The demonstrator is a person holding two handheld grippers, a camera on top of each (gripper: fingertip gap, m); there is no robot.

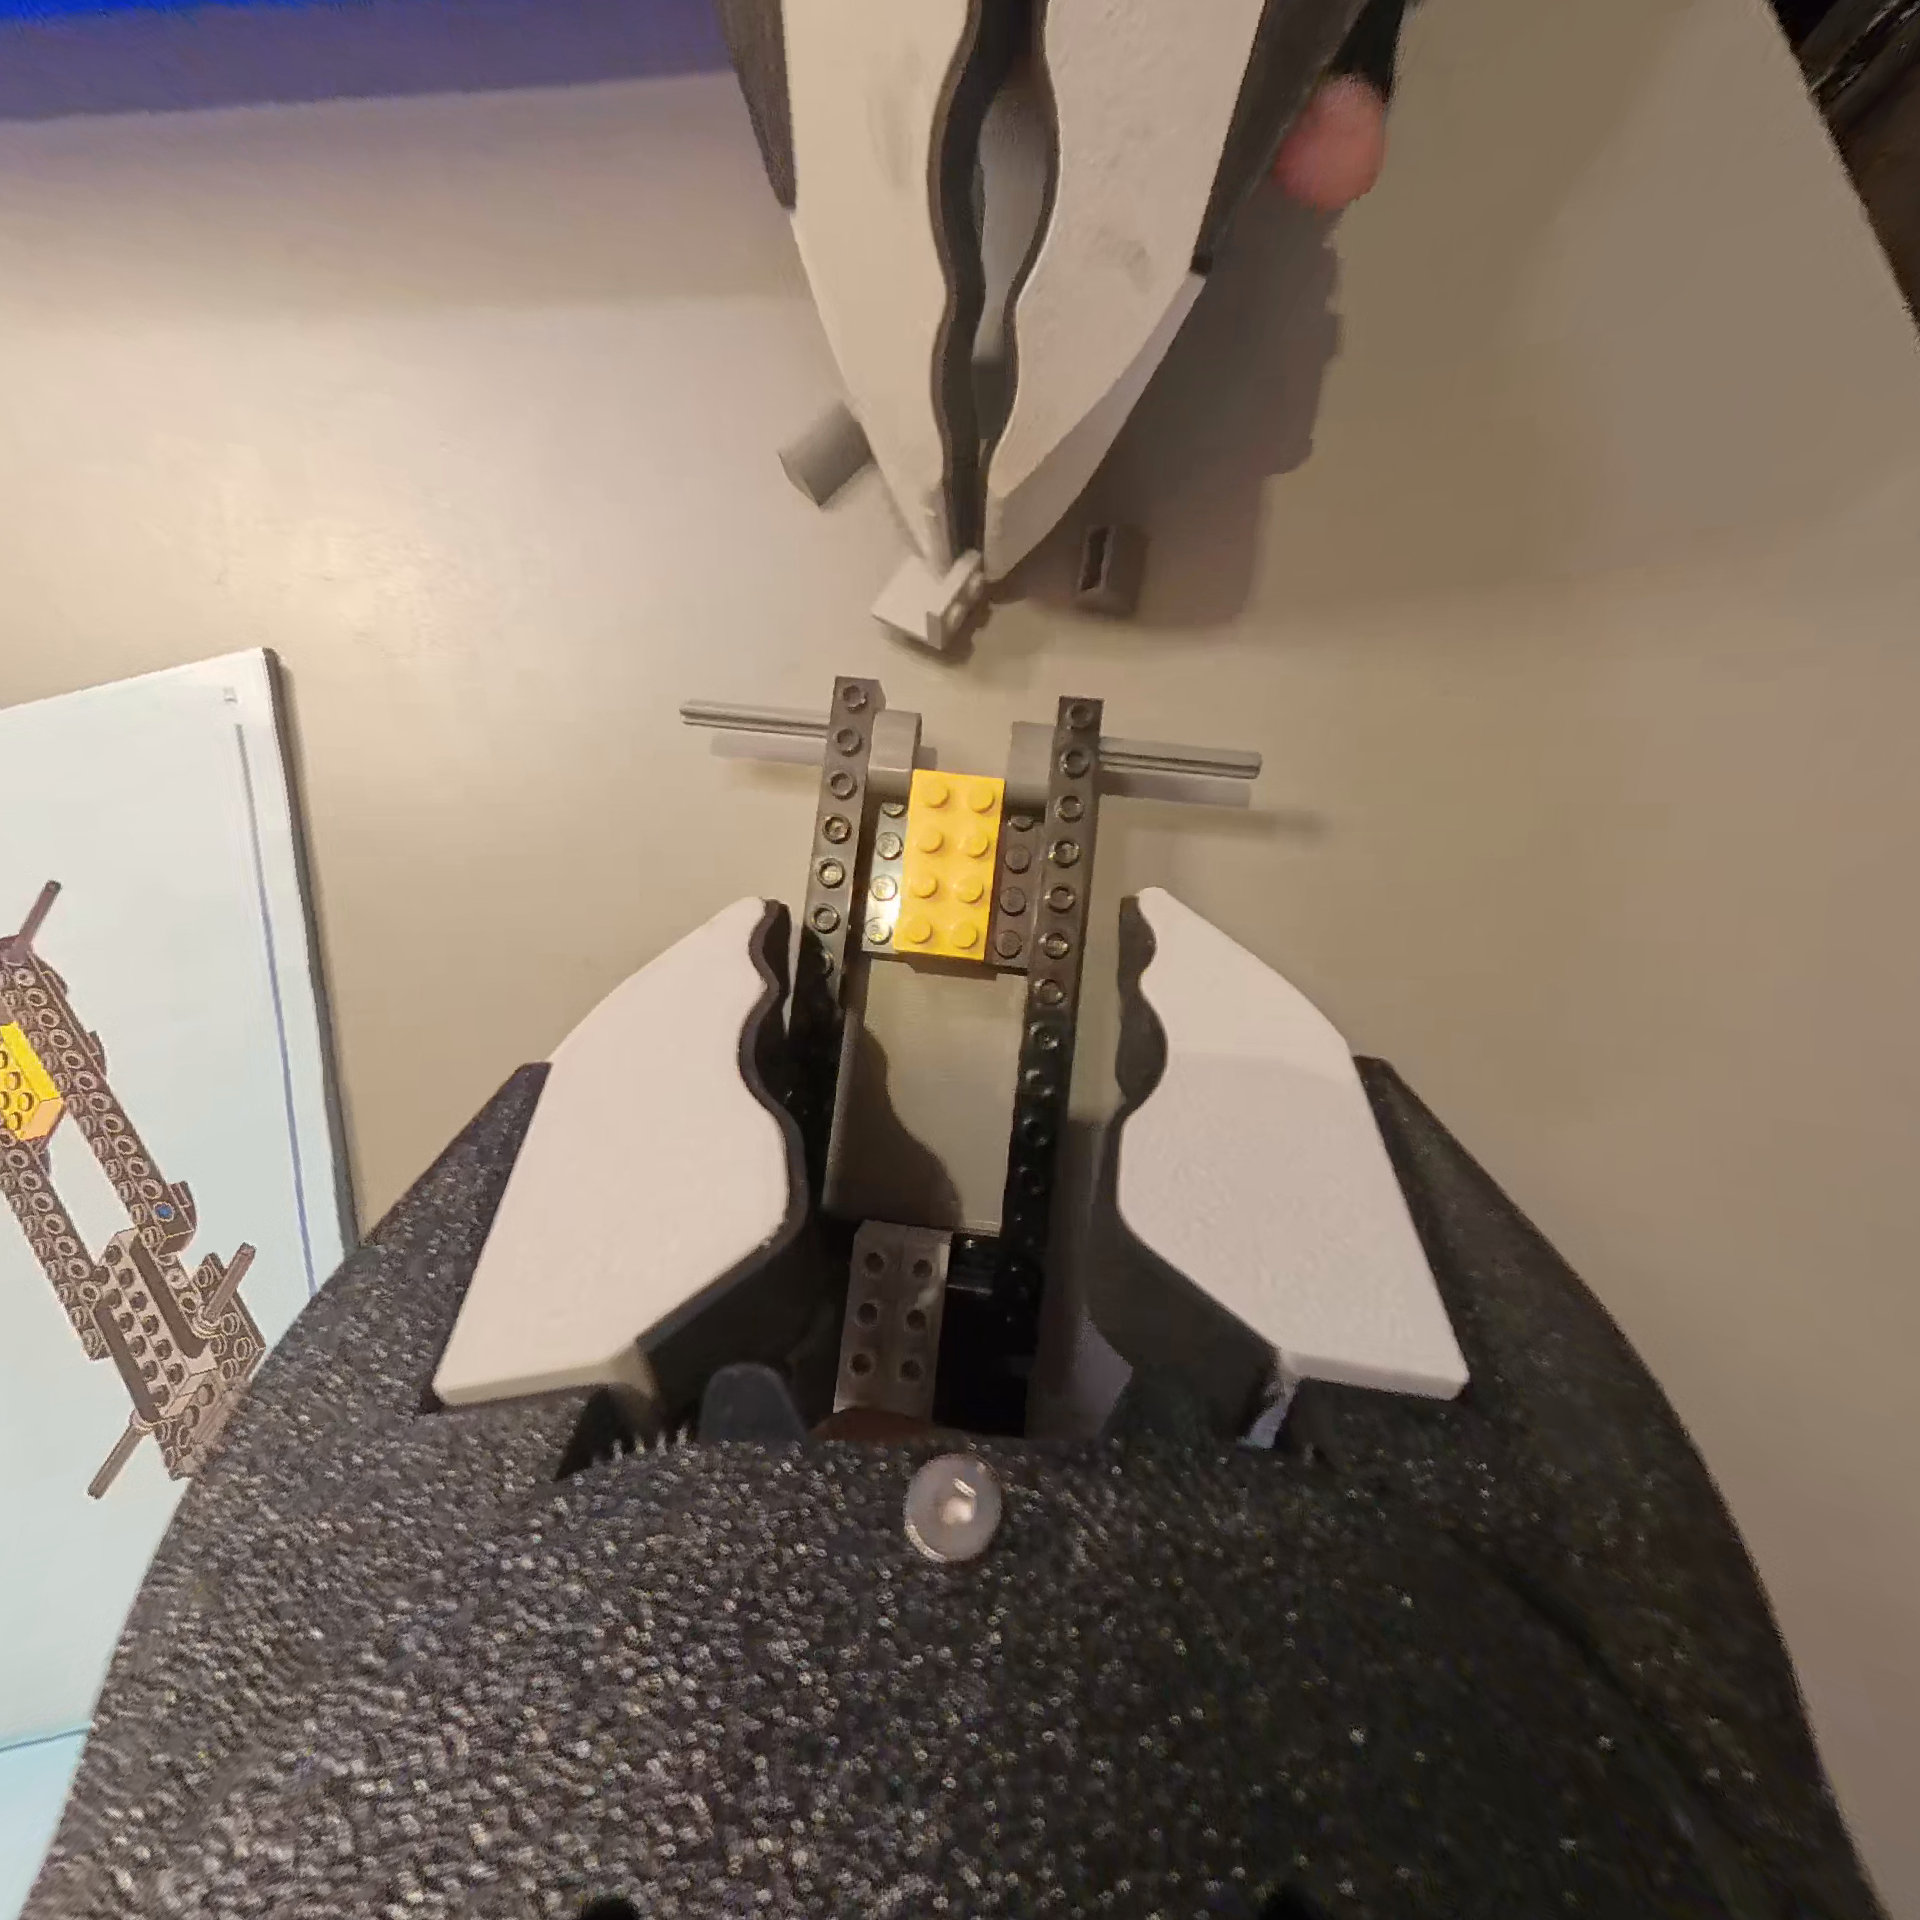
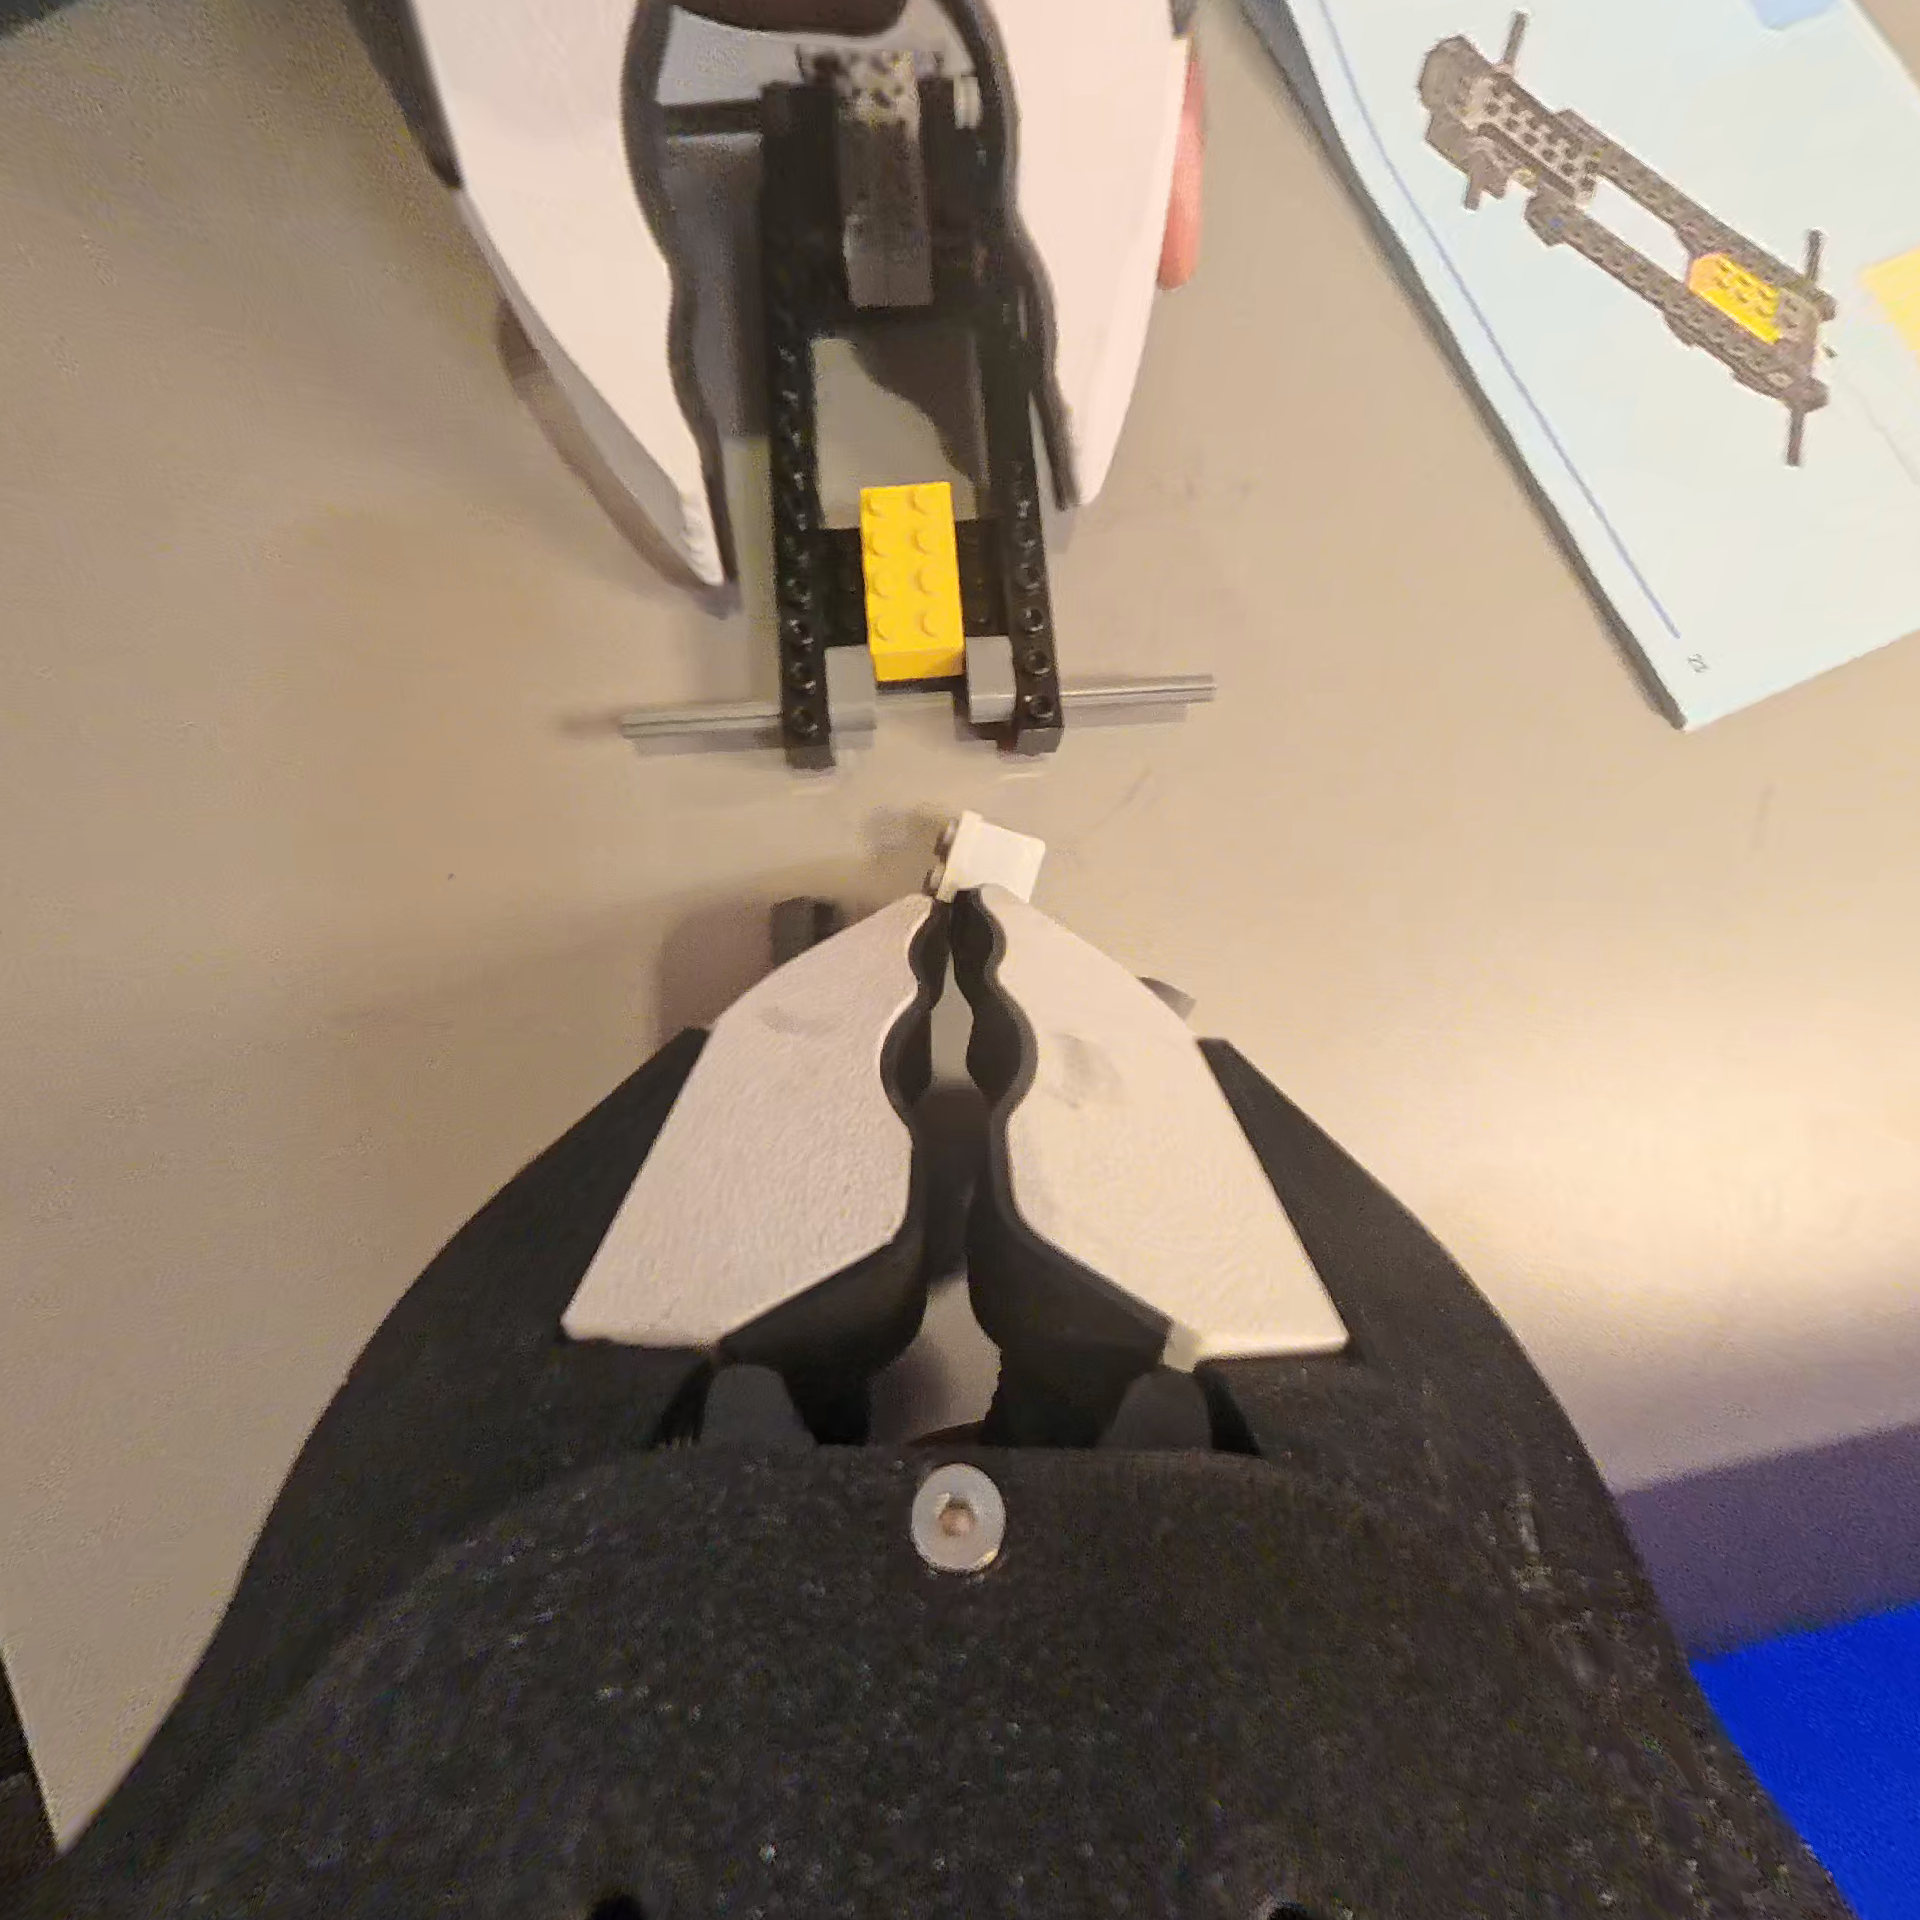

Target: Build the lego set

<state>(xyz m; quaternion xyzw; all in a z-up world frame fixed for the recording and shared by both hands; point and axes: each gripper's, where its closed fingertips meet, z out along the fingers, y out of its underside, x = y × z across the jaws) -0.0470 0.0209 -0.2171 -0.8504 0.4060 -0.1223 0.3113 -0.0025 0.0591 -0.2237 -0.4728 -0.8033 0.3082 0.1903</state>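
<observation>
The lego chassis [image 1: 1060, 883] lies flat on the table: two long black beams, a yellow brick [image 1: 943, 868] across them and a grey axle [image 1: 1184, 761] at the far end. My left gripper [image 1: 956, 909] is open and straddles the chassis. Its left pad lies against the left beam, and its right pad stands a little off the right beam. My right gripper [image 2: 951, 906] is shut, with a small light grey piece [image 2: 992, 857] pinched by its edge at the very fingertips, just short of the axle end [image 2: 914, 717] of the chassis. The piece also shows in the left wrist view [image 1: 925, 611].
The instruction booklet [image 1: 145, 987] lies open beside the chassis; it also shows in the right wrist view [image 2: 1621, 343]. A loose grey piece [image 1: 826, 452] and a small dark piece [image 1: 1107, 566] lie on the table either side of my right gripper's fingers. Spacing between my two grippers at the tips: around 7 centimeters.
</observation>
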